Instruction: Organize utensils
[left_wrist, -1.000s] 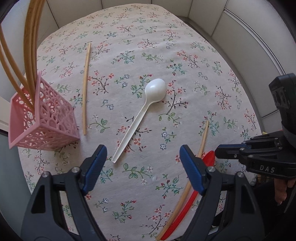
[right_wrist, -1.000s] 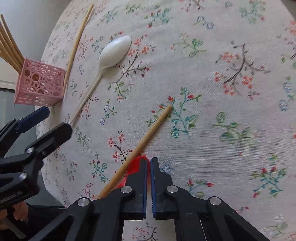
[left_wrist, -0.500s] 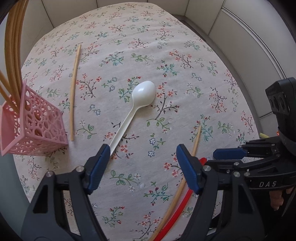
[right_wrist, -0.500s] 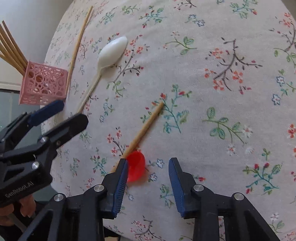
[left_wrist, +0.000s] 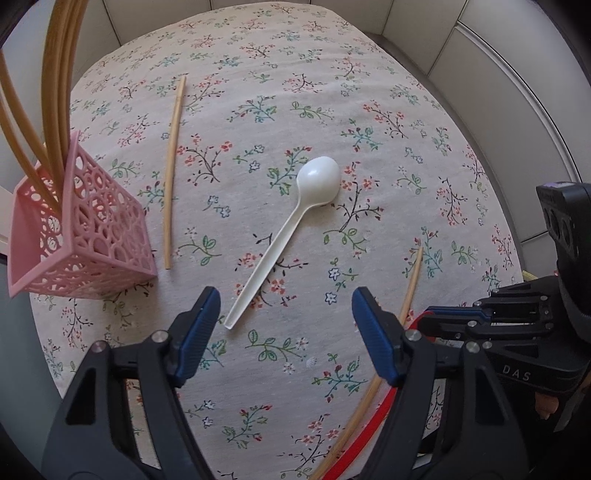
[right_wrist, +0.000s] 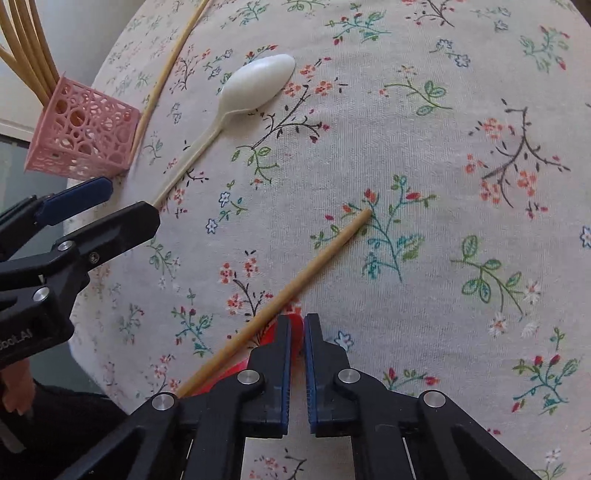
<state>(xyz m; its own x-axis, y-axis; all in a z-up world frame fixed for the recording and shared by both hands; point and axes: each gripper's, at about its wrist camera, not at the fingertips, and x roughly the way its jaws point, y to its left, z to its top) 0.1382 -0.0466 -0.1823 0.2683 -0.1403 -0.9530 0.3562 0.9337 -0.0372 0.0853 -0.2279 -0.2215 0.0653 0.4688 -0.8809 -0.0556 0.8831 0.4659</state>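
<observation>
- As the right gripper (right_wrist: 303, 325) has its jaws nearly together, a bit of the red spoon (right_wrist: 295, 330) shows in the narrow gap, so I judge the jaws hold the spoon's bowl end.
- The chopstick (right_wrist: 314, 258) lies just beside the left jaw and seems to cross over the red spoon; I cannot tell if it is also touched by the jaw.
- The left gripper (left_wrist: 284, 314) hangs with its jaws wide and holds nothing; the handle end of the white spoon (left_wrist: 291, 225) lies on the cloth (left_wrist: 369, 92) between the fingertips.
- Further out, a second chopstick (left_wrist: 173, 170) lies on the cloth near the pink basket (left_wrist: 85, 236), which already has several sticks standing inside.
- Risk: if the right gripper lifts now, the spoon can drag the chopstick and roll it off the table edge, which is near.
- Risk: the grip is on a thin, curved plastic part, so the spoon may turn or slip out on the way to the basket.
- Risk: the two grippers are near each other, and they may collide if both move to the basket.
</observation>
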